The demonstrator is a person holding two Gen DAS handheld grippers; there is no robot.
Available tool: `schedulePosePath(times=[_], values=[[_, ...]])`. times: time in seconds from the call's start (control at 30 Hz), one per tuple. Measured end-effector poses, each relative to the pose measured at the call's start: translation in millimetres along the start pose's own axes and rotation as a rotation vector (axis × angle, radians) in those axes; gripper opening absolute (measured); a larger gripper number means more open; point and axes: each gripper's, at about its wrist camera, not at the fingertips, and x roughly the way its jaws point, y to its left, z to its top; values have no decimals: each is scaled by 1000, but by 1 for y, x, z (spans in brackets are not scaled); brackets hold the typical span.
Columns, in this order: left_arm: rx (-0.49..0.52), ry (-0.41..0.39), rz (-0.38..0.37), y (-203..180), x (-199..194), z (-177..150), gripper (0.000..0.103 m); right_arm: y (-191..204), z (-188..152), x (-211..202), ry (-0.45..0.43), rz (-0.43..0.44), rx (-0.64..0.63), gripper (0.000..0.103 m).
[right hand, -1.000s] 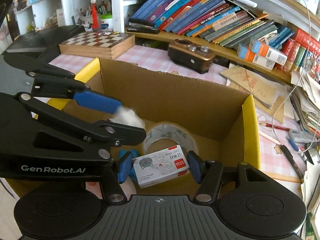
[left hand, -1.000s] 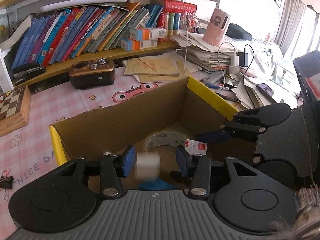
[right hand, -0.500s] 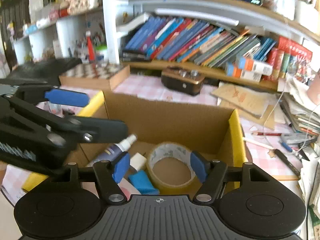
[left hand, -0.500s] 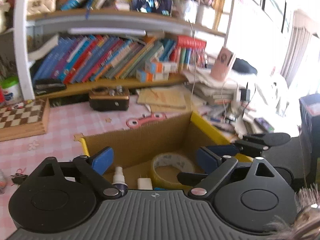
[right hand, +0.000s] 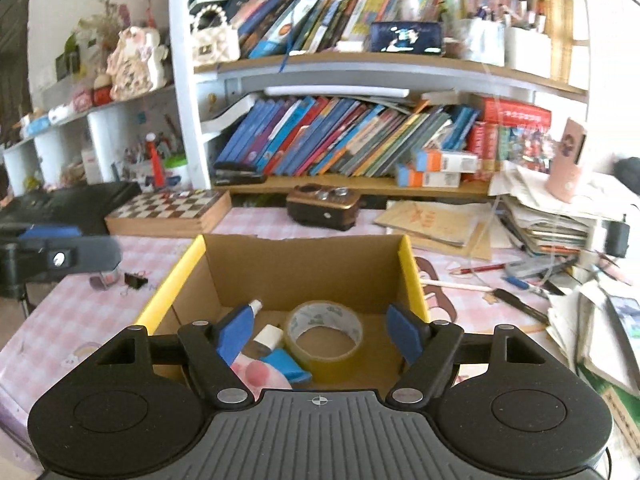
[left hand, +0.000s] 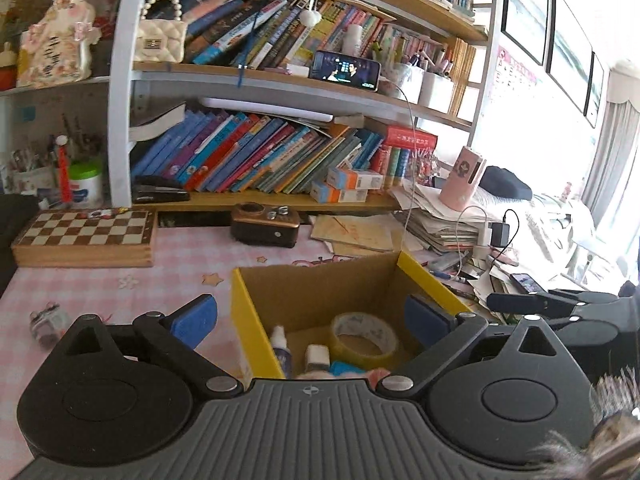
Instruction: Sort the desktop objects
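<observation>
Your cardboard box [right hand: 304, 268] sits on pink checked tabletop [left hand: 100, 284]; tape roll [right hand: 325, 330], spray bottle [left hand: 281, 349], blurred small items inside, no label legible. Your left claw [left hand: 310, 318] and right claw [right hand: 320, 334] hover above box, both spread wide, holding nothing.

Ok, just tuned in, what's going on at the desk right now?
Someone with a gripper in each hand is sorting desk clutter into a cardboard box. Both the left gripper and the right gripper hang open and empty above it. Inside lie a tape roll, a small spray bottle and a few other small items. A binder clip and pens lie on the desk outside.
</observation>
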Motion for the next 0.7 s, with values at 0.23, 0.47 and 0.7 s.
schedulePosePath(times=[0.23, 0.47, 0.7], values=[[13, 10, -2, 2, -24, -23, 103, 6, -20, -20, 5, -54, 49, 81], [4, 47, -1, 16, -41, -46, 103, 28, -48, -39, 29, -100, 89, 83], [-9, 75, -22, 32, -65, -69, 103, 63, -73, -56, 72, -114, 107, 83]])
